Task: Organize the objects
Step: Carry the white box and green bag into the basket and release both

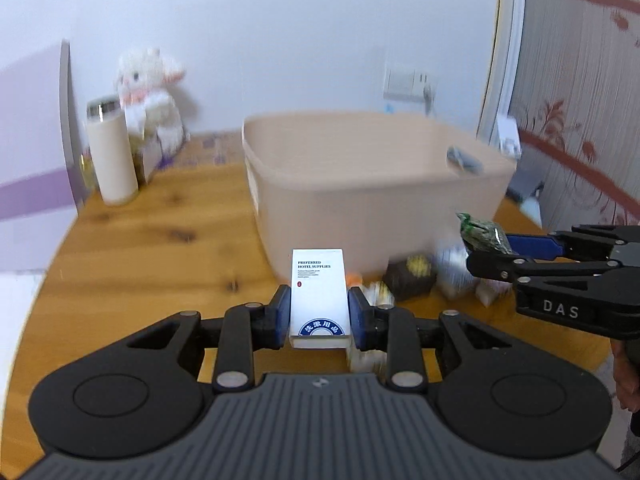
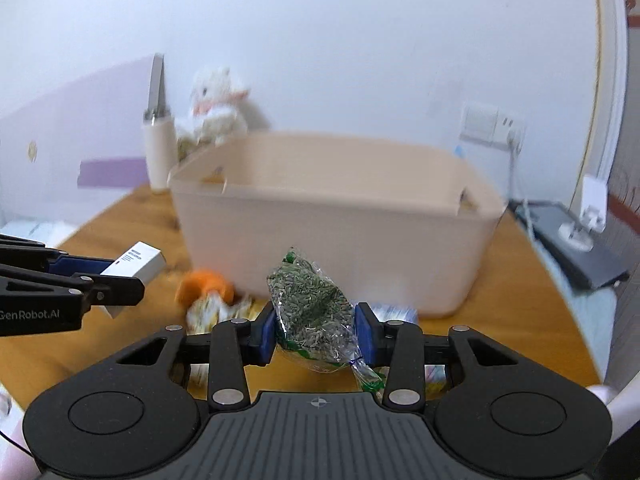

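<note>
My left gripper (image 1: 319, 312) is shut on a white hotel supplies box (image 1: 318, 292) and holds it above the wooden table, in front of the beige plastic bin (image 1: 360, 184). It shows at the left of the right wrist view (image 2: 120, 280) with the box (image 2: 138, 262). My right gripper (image 2: 316, 332) is shut on a clear bag of green seeds (image 2: 312, 304), also in front of the bin (image 2: 332, 224). It shows at the right of the left wrist view (image 1: 480, 248) with the bag (image 1: 482, 232). Several small packets (image 1: 412, 276) lie at the bin's base.
A cream thermos (image 1: 112, 152) and a white plush toy (image 1: 152, 92) stand at the table's back left. An orange item (image 2: 204, 284) lies by the bin. A dark flat device (image 2: 576, 248) sits right of the table. A wall socket (image 2: 492, 124) is behind.
</note>
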The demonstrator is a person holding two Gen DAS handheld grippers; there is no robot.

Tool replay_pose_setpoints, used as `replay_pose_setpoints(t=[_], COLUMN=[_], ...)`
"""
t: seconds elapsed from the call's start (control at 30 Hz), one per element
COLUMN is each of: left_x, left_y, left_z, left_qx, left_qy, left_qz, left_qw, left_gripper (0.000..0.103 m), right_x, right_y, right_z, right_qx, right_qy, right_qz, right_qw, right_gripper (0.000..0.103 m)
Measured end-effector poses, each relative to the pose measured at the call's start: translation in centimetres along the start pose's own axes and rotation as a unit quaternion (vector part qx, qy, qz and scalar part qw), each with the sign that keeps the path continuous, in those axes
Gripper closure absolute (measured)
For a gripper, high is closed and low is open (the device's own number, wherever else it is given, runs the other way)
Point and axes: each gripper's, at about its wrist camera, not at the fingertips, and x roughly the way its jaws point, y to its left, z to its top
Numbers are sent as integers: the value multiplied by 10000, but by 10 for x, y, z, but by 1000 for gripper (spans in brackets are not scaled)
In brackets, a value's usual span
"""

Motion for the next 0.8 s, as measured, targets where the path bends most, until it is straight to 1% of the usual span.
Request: replay_pose_setpoints(t=[0.17,0.27,0.37,0.57,0.73,0.8], left_x=[-2,2,17,66,110,121], left_y=[-6,-15,-23,-39,-37,-36], left_z=[38,61,80,98,98,96], left_qx=[47,141,200,400,279,298], left_qy=[-424,-657,-735,-519,-40,100], left_qz=[-7,0,57,370,405,450], left_qw=[9991,9977,9971,9972,9988,9985], left_gripper=[70,70,70,70,70,70], right_x=[-6,-2,8,37,73,86], right_y=[-14,-21,-28,-35,-39,-40], right_z=[34,55,73,93,96,95], right_qx=[0,-71,-109,-49,-108,-117], right_qy=[-398,-537,-596,-507,-132,51], right_qz=[-201,-315,-415,-570,-630,-644], right_qw=[9990,9980,9973,9971,9979,9978], right_gripper=[65,65,65,65,65,65])
